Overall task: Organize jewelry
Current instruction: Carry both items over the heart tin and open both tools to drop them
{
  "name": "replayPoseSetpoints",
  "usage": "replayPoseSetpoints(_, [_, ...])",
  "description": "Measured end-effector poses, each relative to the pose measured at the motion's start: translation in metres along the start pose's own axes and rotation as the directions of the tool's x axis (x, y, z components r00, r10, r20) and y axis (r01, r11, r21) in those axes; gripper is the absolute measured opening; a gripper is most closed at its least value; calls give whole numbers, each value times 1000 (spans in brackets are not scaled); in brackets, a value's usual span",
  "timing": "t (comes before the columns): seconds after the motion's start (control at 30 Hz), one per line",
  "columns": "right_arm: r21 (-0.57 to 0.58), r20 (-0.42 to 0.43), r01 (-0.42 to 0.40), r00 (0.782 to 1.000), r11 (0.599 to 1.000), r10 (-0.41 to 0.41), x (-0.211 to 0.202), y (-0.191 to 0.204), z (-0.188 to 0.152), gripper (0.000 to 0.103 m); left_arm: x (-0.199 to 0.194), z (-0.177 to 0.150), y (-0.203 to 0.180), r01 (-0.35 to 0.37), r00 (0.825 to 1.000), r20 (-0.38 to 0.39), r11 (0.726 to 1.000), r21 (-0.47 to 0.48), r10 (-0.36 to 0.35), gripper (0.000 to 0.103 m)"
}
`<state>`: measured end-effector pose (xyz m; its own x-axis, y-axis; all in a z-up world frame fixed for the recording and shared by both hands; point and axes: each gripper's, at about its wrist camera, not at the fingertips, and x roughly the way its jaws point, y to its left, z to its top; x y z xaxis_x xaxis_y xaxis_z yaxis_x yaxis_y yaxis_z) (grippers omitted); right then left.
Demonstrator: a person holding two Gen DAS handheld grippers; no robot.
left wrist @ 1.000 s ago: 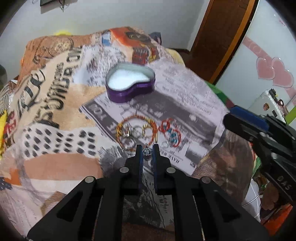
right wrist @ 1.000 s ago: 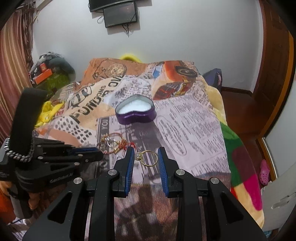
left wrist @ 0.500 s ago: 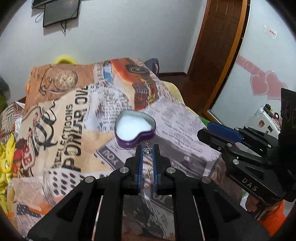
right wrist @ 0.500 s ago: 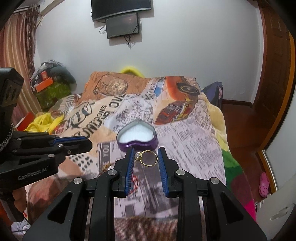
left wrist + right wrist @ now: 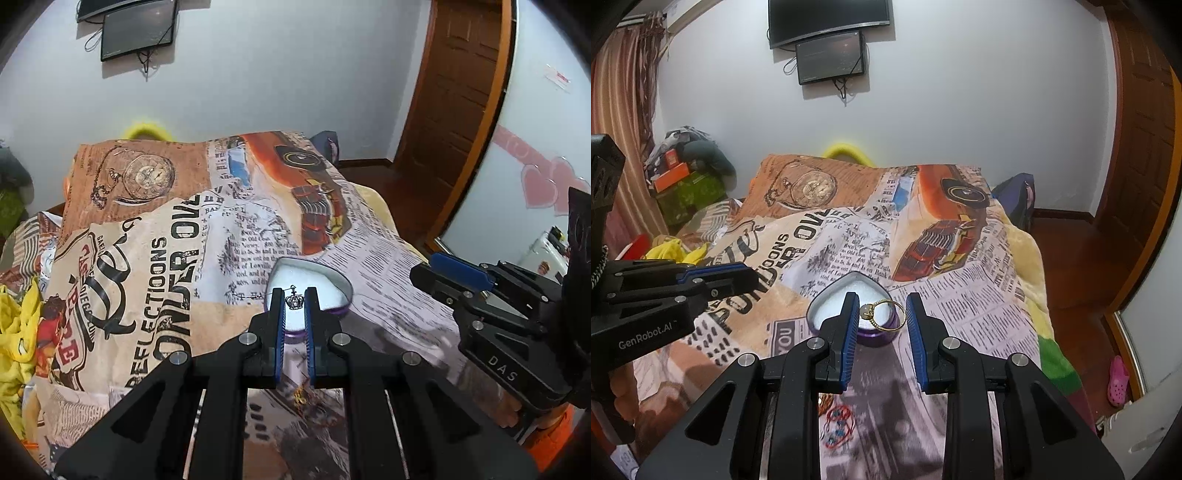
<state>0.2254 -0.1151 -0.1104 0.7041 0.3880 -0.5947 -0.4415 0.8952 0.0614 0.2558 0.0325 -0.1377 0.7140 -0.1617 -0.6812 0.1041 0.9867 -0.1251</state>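
Note:
My left gripper (image 5: 294,301) is shut on a small silver crown pendant (image 5: 294,301) with a thin chain, held in the air in front of the purple heart-shaped box (image 5: 334,291) with white lining. My right gripper (image 5: 881,314) is shut on a gold ring (image 5: 884,314), held above the near side of the same box (image 5: 831,299). The right gripper shows in the left wrist view (image 5: 458,275); the left shows in the right wrist view (image 5: 738,275). Red and blue beaded jewelry (image 5: 839,424) lies on the bed below the right gripper.
The bed is covered by a newspaper-print blanket (image 5: 155,258). Yellow cloth (image 5: 14,332) lies at the left edge. A wooden door (image 5: 461,110) stands at the right. A screen (image 5: 831,55) hangs on the far wall. More gold jewelry (image 5: 301,395) lies under the left gripper.
Both grippers have risen from the bed with their pieces and tilted up towards the heart box. The jewelry pile has dropped below the fingers.

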Motion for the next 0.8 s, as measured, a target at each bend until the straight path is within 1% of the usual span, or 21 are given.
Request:
replayPoseSetpoints(0.07, [-8,-8,8,1000,1000,-8,7,0,1,23,7,2,3,-5,1000,-5,1000,-8,5,8])
replayPoseSetpoints(0.33, [-55,-46,-6,999,998,4,35,0,8,23,35,8,10,-1,999,-39,1000,-21,0,8])
replayPoseSetpoints(0.53, [-99,-88,-38,996,994,29,53,2,13,23,54,14,9,38,996,-74,999,-14,-39,8])
replayPoseSetpoints(0.63, [-130,-104,-56,994,990,42,60,5,14,23,62,16,10,78,992,-101,997,-20,-80,8])
replayPoseSetpoints(0.8, [-164,-144,-94,987,982,70,72,9,14,23,76,17,12,105,984,-144,994,-19,-107,8])
